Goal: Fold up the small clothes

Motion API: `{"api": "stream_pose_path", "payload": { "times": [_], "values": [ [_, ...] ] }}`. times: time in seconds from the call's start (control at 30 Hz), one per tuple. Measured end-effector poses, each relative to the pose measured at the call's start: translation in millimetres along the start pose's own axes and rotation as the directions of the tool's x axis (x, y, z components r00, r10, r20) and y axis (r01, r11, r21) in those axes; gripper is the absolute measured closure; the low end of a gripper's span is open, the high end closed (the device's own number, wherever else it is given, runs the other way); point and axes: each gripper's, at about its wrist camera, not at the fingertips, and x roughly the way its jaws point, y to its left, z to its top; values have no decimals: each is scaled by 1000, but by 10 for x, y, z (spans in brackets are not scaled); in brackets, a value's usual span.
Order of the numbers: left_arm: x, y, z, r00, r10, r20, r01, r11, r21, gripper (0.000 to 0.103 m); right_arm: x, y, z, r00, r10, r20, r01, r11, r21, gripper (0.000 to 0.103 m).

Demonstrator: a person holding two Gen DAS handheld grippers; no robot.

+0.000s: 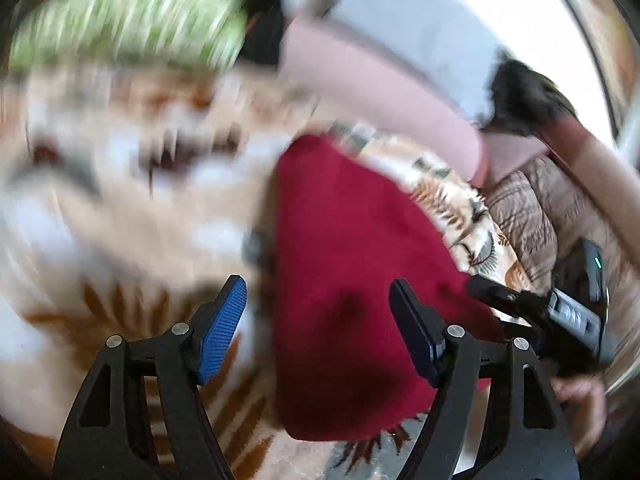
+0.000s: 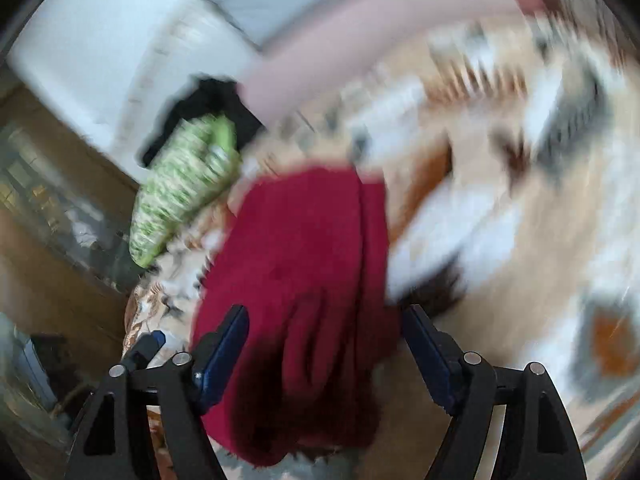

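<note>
surface: leaf-print bedspread (image 1: 120, 220) | on it: red cloth (image 1: 352, 280) | behind: white wall (image 2: 100, 60)

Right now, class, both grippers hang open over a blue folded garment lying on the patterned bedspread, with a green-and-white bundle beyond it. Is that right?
Not quite: the folded garment is dark red, not blue, as the right wrist view shows. The rest stands: the left gripper and right gripper are open over it, it lies on the patterned bedspread, and the green-and-white bundle sits beyond.
</note>
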Motion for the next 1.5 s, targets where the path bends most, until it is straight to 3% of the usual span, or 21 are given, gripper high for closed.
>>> {"api": "stream_pose_path", "payload": {
  "times": [0.03, 0.1, 0.23, 0.4, 0.47, 0.53, 0.67, 0.77, 0.83, 1.0, 1.1, 1.2, 1.3, 1.37, 1.5],
  "values": [
    [109, 82, -17, 998, -38, -57, 34, 997, -74, 29, 44, 66, 15, 998, -62, 20, 63, 996, -68, 25],
    [157, 122, -62, 991, -110, -80, 99, 986, -131, 29, 106, 107, 44, 990, -134, 48, 140, 982, -130, 25],
    [210, 34, -157, 976, -168, -140, 150, 981, -125, 29, 291, -66, 190, 1000, -10, 5, 11, 995, -101, 25],
    [201, -56, -166, 980, -148, -135, 138, 987, -83, 32, 412, -235, 235, 996, 81, -30, -83, 994, -73, 25],
    [152, -141, -171, 985, -122, -122, 118, 992, -37, 37, 411, -237, 233, 983, 170, -74, -172, 985, -28, 43],
    [93, -215, -177, 988, -106, -110, 108, 994, 10, 40, 373, -157, 207, 986, 147, -80, -153, 986, -70, 60],
    [-110, -320, -307, 985, -131, -116, 135, 991, 25, 41, 183, 6, 116, 980, 184, -77, -190, 979, -72, 63],
    [-106, -289, -412, 982, -112, -154, 114, 993, 7, 39, 100, 33, -32, 988, 88, -126, -97, 993, -69, 64],
    [-82, -249, -415, 979, -108, -171, 108, 994, -9, 36, 83, -102, -112, 988, 52, -144, -52, 999, 6, 63],
    [-94, -182, -407, 981, -96, -169, 91, 995, -37, 27, -22, -190, -157, 993, 68, -94, -61, 995, 73, 58],
    [-310, -202, -396, 995, -46, -90, 47, 999, 9, 27, -276, -120, -219, 999, 30, -17, -29, 997, 72, 56],
    [-583, -263, -386, 1000, 13, 24, -15, 997, 71, 27, -649, 143, -357, 996, -53, 68, 56, 997, -50, 56],
    [-831, -379, -490, 990, 88, 114, -107, 980, 166, 27, -1014, 505, -698, 980, -124, 158, 157, 962, -222, 56],
    [-911, -399, -581, 986, 119, 115, -140, 971, 195, 27, -1199, 733, -1014, 963, -157, 217, 221, 924, -313, 55],
    [-957, -438, -837, 977, 210, 38, -213, 950, 229, 17, -1417, 1011, -1595, 939, -204, 278, 308, 860, -407, 31]
  ]
}}
